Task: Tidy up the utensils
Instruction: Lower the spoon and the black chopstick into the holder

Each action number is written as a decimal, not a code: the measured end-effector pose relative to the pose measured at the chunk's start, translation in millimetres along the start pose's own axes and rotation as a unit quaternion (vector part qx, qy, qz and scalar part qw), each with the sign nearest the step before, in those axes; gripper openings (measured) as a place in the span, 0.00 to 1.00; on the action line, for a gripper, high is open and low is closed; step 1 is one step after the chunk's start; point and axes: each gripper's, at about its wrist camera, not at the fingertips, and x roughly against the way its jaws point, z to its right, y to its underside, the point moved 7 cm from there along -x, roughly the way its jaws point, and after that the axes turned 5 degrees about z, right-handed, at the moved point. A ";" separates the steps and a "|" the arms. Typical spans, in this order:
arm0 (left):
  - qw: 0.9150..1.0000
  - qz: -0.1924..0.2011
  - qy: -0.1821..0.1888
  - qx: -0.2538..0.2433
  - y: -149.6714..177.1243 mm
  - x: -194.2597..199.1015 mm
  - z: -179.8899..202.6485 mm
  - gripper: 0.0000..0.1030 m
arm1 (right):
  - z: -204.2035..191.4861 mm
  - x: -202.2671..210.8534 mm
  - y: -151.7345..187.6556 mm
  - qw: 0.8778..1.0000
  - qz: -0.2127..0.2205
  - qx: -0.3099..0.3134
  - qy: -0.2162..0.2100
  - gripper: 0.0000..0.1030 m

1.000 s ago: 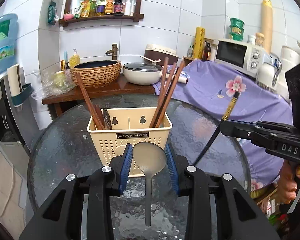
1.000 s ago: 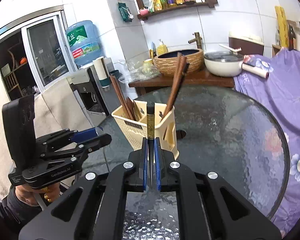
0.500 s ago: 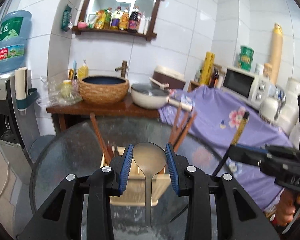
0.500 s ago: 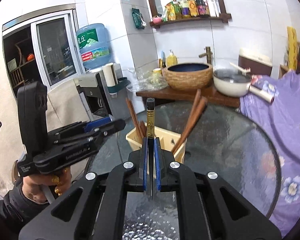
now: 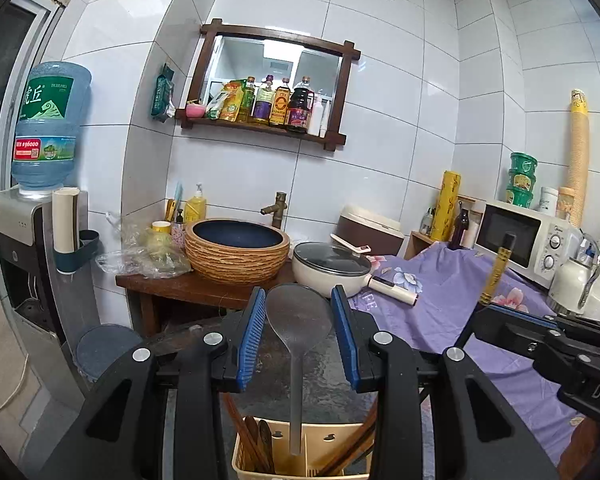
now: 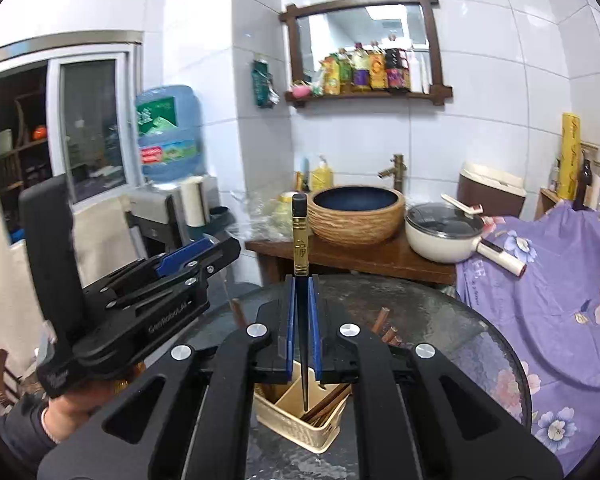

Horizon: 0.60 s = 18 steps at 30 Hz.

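**A:** What is the left gripper (image 5: pixel 299 344) carrying?

**B:** Its blue pads are pinching the grey spoon (image 5: pixel 298 322) by the edges of the bowl. The bowl is standing up between the pads, and the handle is hanging straight down below them.

**A:** And where is the basket lying from it?

**B:** The cream utensil basket (image 5: pixel 300 454) is sitting directly beneath the gripper on the glass table (image 6: pixel 452 328). The spoon's handle tip is pointing into the basket's middle section. Brown chopsticks (image 5: pixel 252 440) are leaning in the section to the gripper's left, and more are leaning to its right.

**A:** Is the right gripper (image 6: pixel 302 320) doing the same?

**B:** Its jaws are standing fully together on a black chopstick with a gold band (image 6: pixel 301 248). That stick's long axis is running nearly upright: the banded end is rising above the pads, and the thin tip is pointing down towards the basket (image 6: pixel 300 420), below and just ahead of the gripper.

**A:** Which one is nearer to dropping in?

**B:** I am judging them about level, since both utensils are hanging tip-down over the basket. The left gripper is showing to the left of the right one, well apart from it. Lowering straight down looks to be the coming move, each tip into its own section.
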 end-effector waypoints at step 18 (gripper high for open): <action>0.997 -0.074 -0.009 0.013 97.5 -21.2 -24.9 0.32 | 12.8 -51.6 96.8 0.998 -0.054 -0.031 0.011 0.07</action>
